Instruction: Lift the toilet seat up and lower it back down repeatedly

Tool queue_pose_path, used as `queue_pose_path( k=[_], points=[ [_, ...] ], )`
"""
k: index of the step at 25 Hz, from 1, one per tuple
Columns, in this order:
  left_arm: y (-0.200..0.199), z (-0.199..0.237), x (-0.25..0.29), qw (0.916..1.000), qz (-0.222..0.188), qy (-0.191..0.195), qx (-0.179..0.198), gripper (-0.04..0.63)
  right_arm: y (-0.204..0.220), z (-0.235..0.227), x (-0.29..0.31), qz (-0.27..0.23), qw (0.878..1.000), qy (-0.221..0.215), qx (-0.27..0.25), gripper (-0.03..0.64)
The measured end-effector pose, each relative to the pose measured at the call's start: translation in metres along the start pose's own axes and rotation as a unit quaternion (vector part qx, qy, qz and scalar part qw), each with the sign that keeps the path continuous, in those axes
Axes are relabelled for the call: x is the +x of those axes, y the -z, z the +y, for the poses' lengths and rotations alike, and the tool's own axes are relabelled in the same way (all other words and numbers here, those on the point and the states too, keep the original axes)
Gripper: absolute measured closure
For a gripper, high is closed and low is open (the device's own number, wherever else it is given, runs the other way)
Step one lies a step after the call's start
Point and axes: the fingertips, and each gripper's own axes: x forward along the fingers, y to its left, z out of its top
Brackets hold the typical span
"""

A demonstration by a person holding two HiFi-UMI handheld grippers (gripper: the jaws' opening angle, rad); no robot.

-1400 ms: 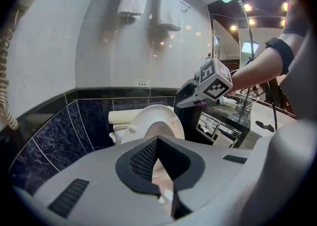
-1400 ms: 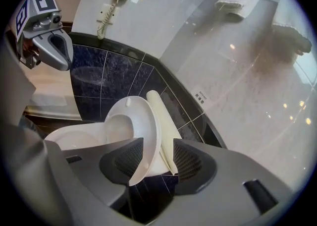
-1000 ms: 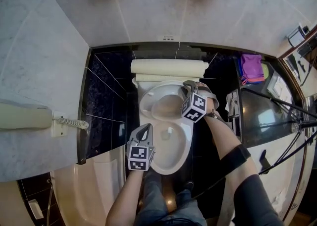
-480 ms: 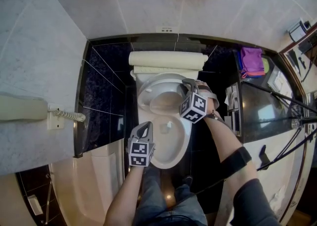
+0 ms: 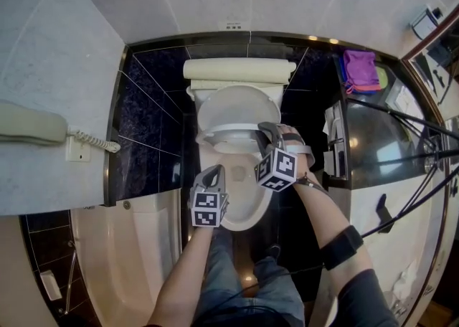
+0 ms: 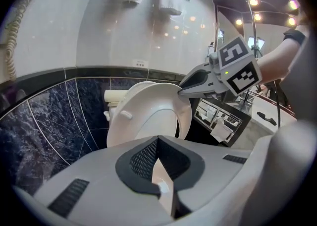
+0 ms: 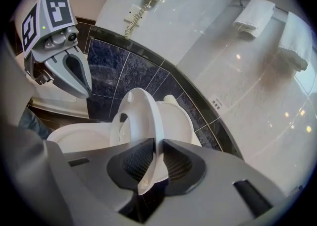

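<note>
The white toilet seat (image 5: 228, 132) (image 6: 148, 116) (image 7: 134, 116) stands tilted up off the bowl (image 5: 244, 211), apart from the raised lid (image 5: 233, 103) behind it. My right gripper (image 5: 262, 133) (image 7: 153, 148) (image 6: 185, 88) has the seat's right rim between its closing jaws, and the pads press on it. My left gripper (image 5: 214, 173) (image 6: 158, 170) (image 7: 85, 90) hangs over the bowl's left rim with its jaws together and nothing in them. It does not touch the seat.
The cistern (image 5: 237, 69) sits against the dark tiled wall. A wall phone (image 5: 29, 128) hangs at the left and a bathtub (image 5: 136, 261) lies at the lower left. Right of the toilet are a paper holder (image 5: 336, 150) and a purple cloth (image 5: 361, 69). Towels (image 7: 255, 17) hang above.
My right gripper has come away from the cistern toward me with the seat's rim, so the seat now stands farther from the lid. The left gripper has stayed over the bowl's rim.
</note>
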Motion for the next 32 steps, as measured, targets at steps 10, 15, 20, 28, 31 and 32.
queue_pose_path(
  k=[10, 15, 20, 28, 31, 32],
  points=[
    [0.053, -0.039, -0.017, 0.9997, 0.014, -0.017, -0.008, 0.598, 0.015, 0.117, -0.065, -0.024, 0.998, -0.038, -0.04, 0.522],
    [0.092, -0.055, -0.032, 0.9989, 0.021, -0.021, -0.035, 0.598, 0.033, 0.192, -0.09, -0.025, 0.995, -0.06, -0.079, 0.508],
    [0.15, -0.067, -0.043, 0.9962, 0.039, -0.031, -0.071, 0.598, 0.054, 0.254, -0.101, -0.024, 0.99, -0.079, -0.116, 0.509],
    [0.179, -0.071, -0.047, 0.9958, 0.049, -0.037, -0.068, 0.598, 0.061, 0.283, -0.112, -0.034, 0.986, -0.111, -0.116, 0.524],
    [0.189, -0.073, -0.046, 0.9952, 0.057, -0.038, -0.071, 0.598, 0.064, 0.285, -0.125, -0.045, 0.987, -0.113, -0.109, 0.598],
    [0.195, -0.074, -0.046, 0.9949, 0.062, -0.038, -0.071, 0.598, 0.068, 0.286, -0.127, -0.045, 0.987, -0.114, -0.103, 0.598]
  ],
)
